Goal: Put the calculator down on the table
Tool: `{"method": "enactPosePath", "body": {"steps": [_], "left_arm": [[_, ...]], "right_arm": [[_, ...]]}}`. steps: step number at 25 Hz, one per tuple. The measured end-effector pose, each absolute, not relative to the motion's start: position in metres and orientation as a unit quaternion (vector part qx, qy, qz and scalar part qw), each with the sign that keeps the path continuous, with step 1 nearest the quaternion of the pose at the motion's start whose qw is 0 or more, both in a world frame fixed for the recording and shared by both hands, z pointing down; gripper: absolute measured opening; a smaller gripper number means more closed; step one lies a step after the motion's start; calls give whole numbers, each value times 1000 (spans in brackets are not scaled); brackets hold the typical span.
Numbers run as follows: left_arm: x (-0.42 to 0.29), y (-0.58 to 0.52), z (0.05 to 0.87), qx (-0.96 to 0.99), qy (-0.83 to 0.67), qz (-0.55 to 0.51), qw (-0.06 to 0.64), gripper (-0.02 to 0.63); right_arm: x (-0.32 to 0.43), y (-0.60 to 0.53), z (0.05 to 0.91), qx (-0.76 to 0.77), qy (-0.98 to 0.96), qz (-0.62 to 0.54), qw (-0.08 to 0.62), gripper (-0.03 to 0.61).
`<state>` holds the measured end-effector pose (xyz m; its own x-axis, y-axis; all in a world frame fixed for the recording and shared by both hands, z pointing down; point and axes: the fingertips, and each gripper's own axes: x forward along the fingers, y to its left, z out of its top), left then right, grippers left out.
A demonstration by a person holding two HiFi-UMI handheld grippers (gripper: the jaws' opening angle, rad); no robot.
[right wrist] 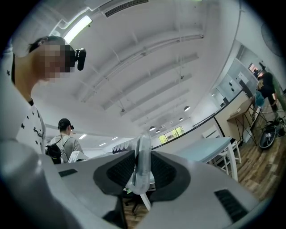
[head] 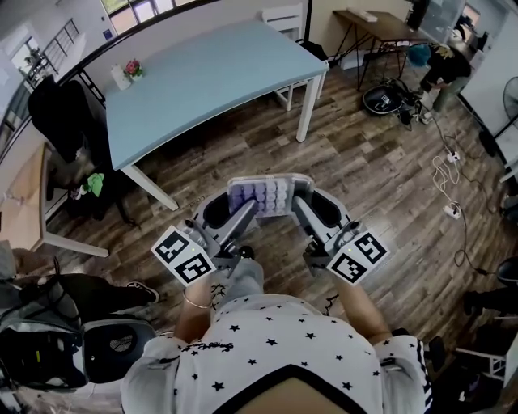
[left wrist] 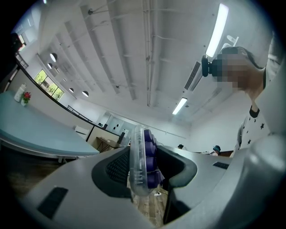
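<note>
The calculator (head: 268,196), clear-cased with rows of purple keys, hangs face up over the wooden floor in front of the person, held at both ends. My left gripper (head: 245,212) is shut on its left end and my right gripper (head: 301,209) is shut on its right end. In the left gripper view the calculator (left wrist: 139,163) stands edge-on between the jaws, keys to the right. In the right gripper view its clear edge (right wrist: 143,165) is pinched between the two dark pads. The light blue table (head: 206,77) lies ahead, apart from the calculator.
A small flower pot (head: 133,69) and a white bottle (head: 120,78) stand at the table's far left corner. A white chair (head: 285,20) is behind the table. A dark chair with clothes (head: 69,133) is at the left. Cables (head: 445,174) trail on the right, near a crouching person (head: 443,71).
</note>
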<state>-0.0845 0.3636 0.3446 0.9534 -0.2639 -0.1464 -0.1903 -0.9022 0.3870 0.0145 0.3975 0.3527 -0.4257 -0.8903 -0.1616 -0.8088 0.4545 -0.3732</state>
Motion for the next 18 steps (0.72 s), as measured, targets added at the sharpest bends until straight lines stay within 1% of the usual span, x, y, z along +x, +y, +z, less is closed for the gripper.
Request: {"method": "enactPosePath", "body": {"steps": [18], "left_arm": [[-89,259,354,967,-117,-96,205,184]], "right_arm": [[10,293,361,-520,829,-137,153,95]]}}
